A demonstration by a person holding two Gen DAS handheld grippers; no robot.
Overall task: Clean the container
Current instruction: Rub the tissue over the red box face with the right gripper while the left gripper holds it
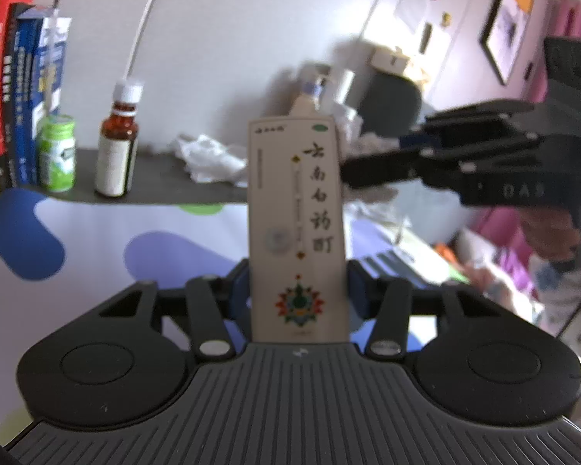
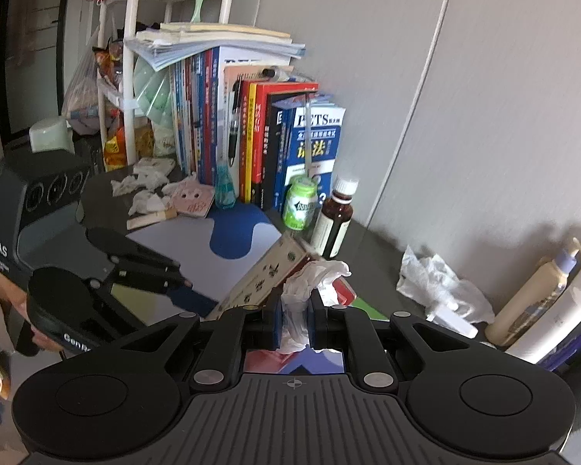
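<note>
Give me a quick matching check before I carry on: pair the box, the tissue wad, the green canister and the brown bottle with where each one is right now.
Things:
1. cream box
2. white tissue wad
3. green canister
4. brown bottle

Places:
A. standing on the desk, next to the books
B. clamped in the right gripper
C. standing on the desk, white cap on top
D. clamped in the left gripper

Pairs: 1-D, 2-B, 3-A, 4-C
</note>
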